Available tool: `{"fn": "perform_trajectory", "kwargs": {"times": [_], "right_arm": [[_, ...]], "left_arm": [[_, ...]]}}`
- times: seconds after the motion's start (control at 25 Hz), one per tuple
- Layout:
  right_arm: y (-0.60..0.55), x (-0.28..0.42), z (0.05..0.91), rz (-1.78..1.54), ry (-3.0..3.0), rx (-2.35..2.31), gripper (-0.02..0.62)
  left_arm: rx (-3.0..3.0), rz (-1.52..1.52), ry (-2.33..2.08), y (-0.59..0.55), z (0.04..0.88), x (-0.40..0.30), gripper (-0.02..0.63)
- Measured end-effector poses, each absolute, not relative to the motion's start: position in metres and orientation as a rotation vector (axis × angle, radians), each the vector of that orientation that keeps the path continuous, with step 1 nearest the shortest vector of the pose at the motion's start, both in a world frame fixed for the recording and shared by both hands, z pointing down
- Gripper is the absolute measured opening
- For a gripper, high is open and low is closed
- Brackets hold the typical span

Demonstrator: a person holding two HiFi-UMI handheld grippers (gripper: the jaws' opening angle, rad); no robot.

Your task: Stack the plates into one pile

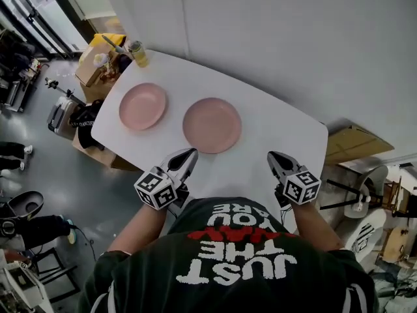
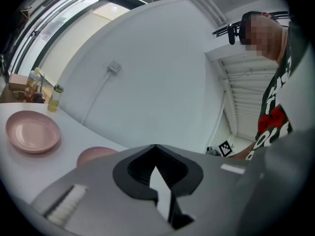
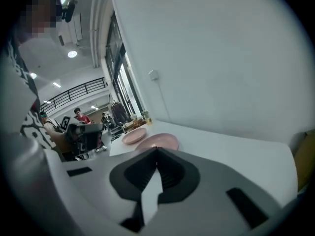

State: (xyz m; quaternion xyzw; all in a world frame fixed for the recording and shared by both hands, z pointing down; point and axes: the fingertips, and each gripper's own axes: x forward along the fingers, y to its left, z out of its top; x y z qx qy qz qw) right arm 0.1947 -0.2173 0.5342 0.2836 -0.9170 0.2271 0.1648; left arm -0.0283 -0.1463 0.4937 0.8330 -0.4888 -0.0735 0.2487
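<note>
As the left plate (image 1: 143, 106) and right plate (image 1: 212, 125) lie unstacked on the table (image 1: 287, 135), the left hand-held gripper (image 1: 189, 154) and right hand-held gripper (image 1: 273, 156) are held shut, empty, seemingly before pickup.

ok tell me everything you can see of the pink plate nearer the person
The nearer plate is round, plain pale pink, matte like plastic, with a broad flat well and a low raised rim. It is empty and lies flat, right side up, on the white table, apart from the second pink plate to its left. Only the table touches it; the left claw and right claw are both short of it.
</note>
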Motion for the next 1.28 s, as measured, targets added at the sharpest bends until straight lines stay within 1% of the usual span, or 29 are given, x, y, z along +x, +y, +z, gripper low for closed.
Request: {"fn": "perform_trajectory", "kwargs": {"times": [0.36,0.76,1.08,1.28], "right_arm": [[-0.189,0.280,0.521,0.631,-2.619,0.903,0.006],[-0.169,0.326,0.500,0.579,-2.683,0.801,0.006],[-0.165,0.316,0.499,0.549,-2.768,0.610,0.008],[-0.157,0.285,0.494,0.520,-2.811,0.529,0.008]], "left_arm": [[2.354,-0.174,-1.216,-0.157,0.481,0.058,0.005],[2.346,-0.164,-1.298,-0.124,0.467,0.112,0.005],[2.272,-0.095,-1.481,-0.080,0.458,0.108,0.005],[2.244,-0.023,-1.524,-0.051,0.455,0.084,0.005]]}}
